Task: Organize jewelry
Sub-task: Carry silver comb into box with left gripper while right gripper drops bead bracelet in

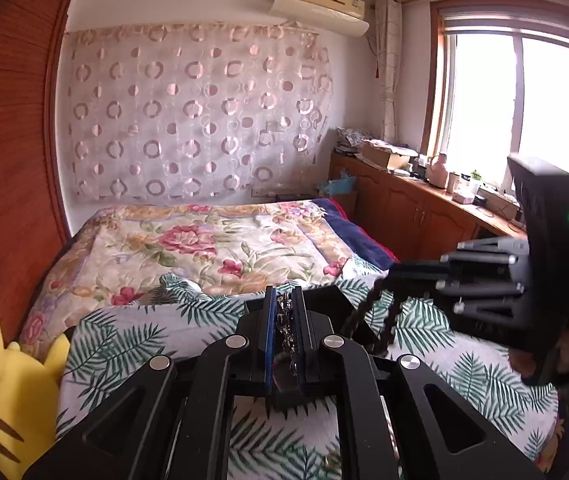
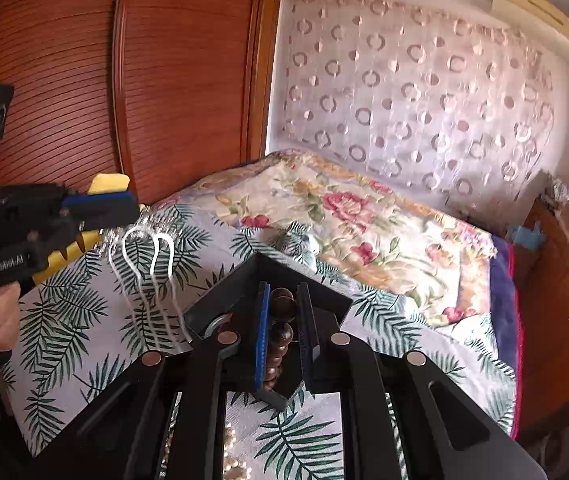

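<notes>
Above palm-leaf sheet (image 1: pixel 132 344): left gripper (image 1: pixel 284 312) clenched on silver chain (image 1: pixel 286 320), strands dangling (blurred in right view); right gripper (image 2: pixel 282 308) clamped on dark wooden bead string (image 2: pixel 280 336). Below: pearl beads (image 2: pixel 233 456) on sheet, partly hidden.

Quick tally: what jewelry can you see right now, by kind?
Silver chain, in left tool: 1
Dark wooden bead string, in right tool: 1
Pearl strand, partly hidden: 1
Total: 3
</notes>
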`<action>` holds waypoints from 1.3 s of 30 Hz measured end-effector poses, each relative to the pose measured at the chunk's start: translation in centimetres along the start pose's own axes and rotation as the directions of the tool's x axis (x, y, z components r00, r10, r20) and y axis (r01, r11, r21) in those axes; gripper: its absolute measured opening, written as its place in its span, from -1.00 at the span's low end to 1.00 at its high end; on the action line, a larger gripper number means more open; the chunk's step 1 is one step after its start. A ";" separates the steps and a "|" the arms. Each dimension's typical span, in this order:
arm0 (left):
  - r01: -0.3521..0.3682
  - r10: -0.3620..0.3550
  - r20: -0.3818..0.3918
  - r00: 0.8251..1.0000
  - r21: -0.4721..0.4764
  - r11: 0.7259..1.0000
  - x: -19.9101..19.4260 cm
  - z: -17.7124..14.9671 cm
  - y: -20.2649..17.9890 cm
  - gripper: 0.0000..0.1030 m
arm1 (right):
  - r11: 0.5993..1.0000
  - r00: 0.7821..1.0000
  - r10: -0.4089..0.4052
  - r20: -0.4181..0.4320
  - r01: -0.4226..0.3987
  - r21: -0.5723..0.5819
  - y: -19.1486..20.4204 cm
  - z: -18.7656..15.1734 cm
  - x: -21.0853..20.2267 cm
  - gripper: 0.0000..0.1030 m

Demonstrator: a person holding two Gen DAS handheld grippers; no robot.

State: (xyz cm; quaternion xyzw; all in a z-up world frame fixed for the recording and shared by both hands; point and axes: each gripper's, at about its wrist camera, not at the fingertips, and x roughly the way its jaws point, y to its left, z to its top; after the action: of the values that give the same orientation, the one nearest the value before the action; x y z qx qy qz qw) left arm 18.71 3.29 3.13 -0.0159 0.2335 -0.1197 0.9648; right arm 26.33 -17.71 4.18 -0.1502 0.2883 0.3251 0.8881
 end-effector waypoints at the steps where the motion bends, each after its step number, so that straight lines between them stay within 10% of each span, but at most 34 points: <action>1: 0.001 -0.001 -0.005 1.000 -0.004 1.000 0.7 0.2 0.1 -0.87 | 1.000 1.000 0.009 -0.009 -0.009 0.007 -0.2 -0.2 0.6 -0.71; 17: 0.001 -0.005 -0.121 0.993 -0.030 1.000 9.7 -0.5 1.5 -0.87 | 0.990 0.992 0.114 -0.054 -0.110 0.085 -2.1 -2.3 5.8 -0.69; 23: 0.001 -0.005 -0.156 0.988 -0.020 1.000 11.7 -1.2 1.5 -0.87 | 0.987 0.991 0.126 -0.040 -0.121 0.103 -2.6 -2.4 5.4 -0.29; 32: 0.020 -0.023 -0.210 0.977 -0.019 1.000 13.5 -2.3 1.0 -0.85 | 0.986 0.992 0.115 -0.048 -0.108 0.124 -3.0 -4.2 4.1 -0.28; 39: 0.025 -0.028 -0.207 0.978 -0.016 1.000 11.6 -2.7 0.5 -0.42 | 0.989 0.993 0.100 -0.060 -0.092 0.119 -1.9 -6.5 2.4 -0.28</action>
State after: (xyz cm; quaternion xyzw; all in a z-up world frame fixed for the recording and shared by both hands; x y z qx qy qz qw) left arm 27.64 1.07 -4.49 -0.0131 0.3332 -0.1321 0.9335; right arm 26.42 -20.90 -2.29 -0.0949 0.3425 0.3452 0.8686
